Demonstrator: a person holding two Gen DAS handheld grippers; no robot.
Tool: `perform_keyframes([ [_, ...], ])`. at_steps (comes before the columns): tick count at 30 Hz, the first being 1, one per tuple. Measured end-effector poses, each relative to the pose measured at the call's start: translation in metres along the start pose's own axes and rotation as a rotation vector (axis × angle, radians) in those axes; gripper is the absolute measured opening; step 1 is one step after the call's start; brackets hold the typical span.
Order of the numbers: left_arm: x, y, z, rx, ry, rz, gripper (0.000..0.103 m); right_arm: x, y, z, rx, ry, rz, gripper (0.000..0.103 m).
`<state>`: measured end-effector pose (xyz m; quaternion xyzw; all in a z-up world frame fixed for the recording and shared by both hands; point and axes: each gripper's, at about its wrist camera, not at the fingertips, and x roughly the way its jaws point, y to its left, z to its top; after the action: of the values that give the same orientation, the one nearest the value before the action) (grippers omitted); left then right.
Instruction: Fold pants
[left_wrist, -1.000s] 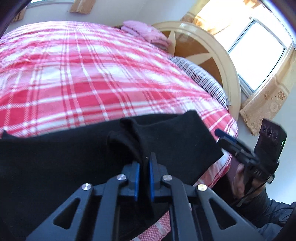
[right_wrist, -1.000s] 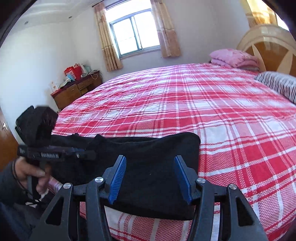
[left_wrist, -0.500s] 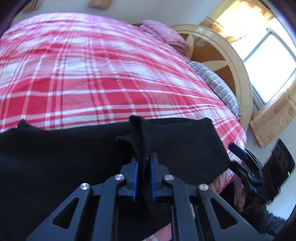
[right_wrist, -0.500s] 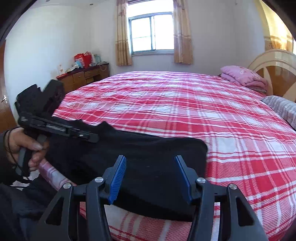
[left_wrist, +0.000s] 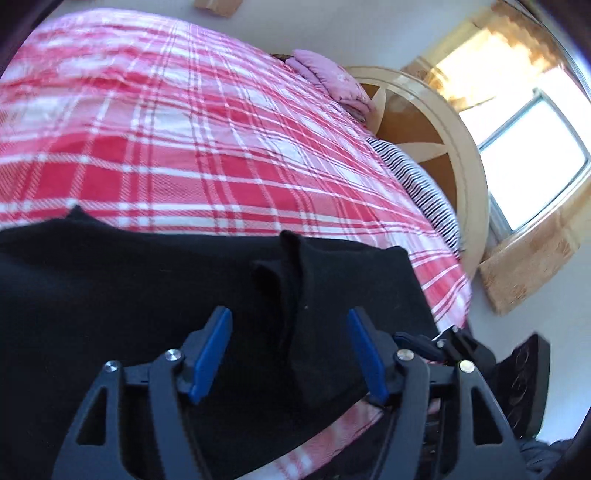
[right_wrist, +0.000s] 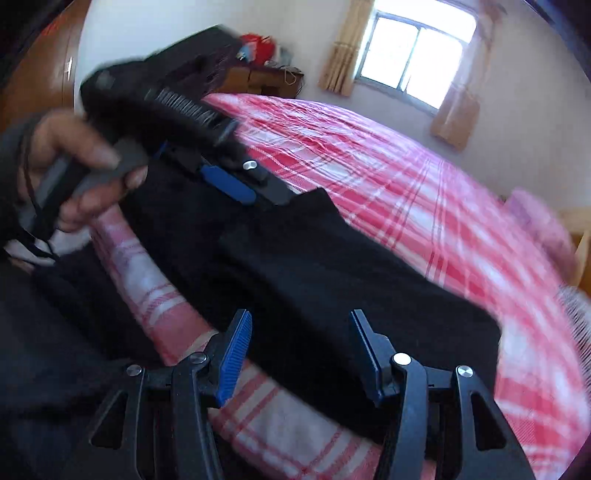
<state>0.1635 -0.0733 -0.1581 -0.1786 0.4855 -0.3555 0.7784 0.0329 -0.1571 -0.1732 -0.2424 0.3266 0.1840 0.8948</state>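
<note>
The black pants (left_wrist: 129, 288) lie along the near edge of the bed, with a raised fold (left_wrist: 291, 266) in the cloth. My left gripper (left_wrist: 290, 350) is open, its blue pads either side of that fold and not pinching it. My right gripper (right_wrist: 301, 350) is open and empty, just above the black pants (right_wrist: 332, 273) at their right end. In the right wrist view the left gripper (right_wrist: 236, 188) shows at the upper left, held by a hand (right_wrist: 66, 162) over the cloth. The right gripper's tip (left_wrist: 424, 341) also shows in the left wrist view.
A red and white plaid bedspread (left_wrist: 184, 129) covers the bed. A pink folded blanket (left_wrist: 328, 79), a striped pillow (left_wrist: 424, 188) and a round wooden headboard (left_wrist: 436, 122) are at the far end. A wooden dresser (right_wrist: 266, 77) stands by the window (right_wrist: 413, 48).
My left gripper has opened and let go of the fold of black cloth it pinched. The right gripper has swung left and come closer to the left gripper, staying open.
</note>
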Motion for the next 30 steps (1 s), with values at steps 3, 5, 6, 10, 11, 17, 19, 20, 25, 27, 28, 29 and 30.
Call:
perform_keyframes([
  [3, 0.004, -0.004, -0.002, 0.013, 0.010, 0.000, 0.067, 0.011, 0.003, 0.010, -0.009, 0.012, 0.009, 0.056],
  [5, 0.002, -0.003, -0.002, 0.005, 0.008, -0.006, 0.067, 0.023, 0.007, 0.015, -0.030, 0.043, 0.010, 0.056],
  [6, -0.001, -0.002, -0.002, -0.001, 0.000, -0.007, 0.067, 0.026, 0.009, 0.017, -0.032, 0.038, 0.022, 0.045],
  [10, -0.016, 0.001, 0.001, -0.012, -0.033, -0.012, 0.067, 0.019, 0.001, 0.028, 0.057, -0.010, 0.090, 0.010],
  [11, -0.018, 0.001, 0.003, -0.011, -0.041, -0.014, 0.067, 0.011, -0.005, 0.030, 0.084, -0.039, 0.098, 0.007],
  [17, -0.015, 0.003, 0.004, -0.017, -0.033, -0.015, 0.067, 0.004, -0.016, 0.024, 0.115, -0.077, 0.131, 0.008],
  [19, -0.010, 0.004, 0.002, -0.020, -0.017, -0.006, 0.067, 0.013, -0.003, 0.018, 0.078, -0.034, 0.167, 0.008],
  [20, -0.008, 0.004, 0.001, -0.016, -0.011, -0.004, 0.067, 0.017, 0.005, 0.016, 0.058, -0.013, 0.171, 0.008],
  [25, -0.001, 0.002, -0.004, 0.010, 0.008, 0.007, 0.067, 0.017, 0.008, 0.018, 0.080, -0.031, 0.189, 0.007],
  [27, -0.001, 0.002, -0.005, 0.010, 0.007, 0.006, 0.067, 0.015, 0.002, 0.021, 0.102, -0.061, 0.192, 0.007],
  [28, -0.001, 0.002, -0.005, 0.010, 0.006, 0.005, 0.067, 0.014, 0.002, 0.022, 0.103, -0.065, 0.196, 0.007],
  [29, -0.001, 0.002, -0.005, 0.013, 0.006, 0.003, 0.067, 0.017, 0.004, 0.023, 0.095, -0.061, 0.197, 0.007],
  [30, 0.000, 0.002, -0.006, 0.015, 0.008, 0.000, 0.067, 0.022, 0.005, 0.022, 0.079, -0.041, 0.198, 0.007],
])
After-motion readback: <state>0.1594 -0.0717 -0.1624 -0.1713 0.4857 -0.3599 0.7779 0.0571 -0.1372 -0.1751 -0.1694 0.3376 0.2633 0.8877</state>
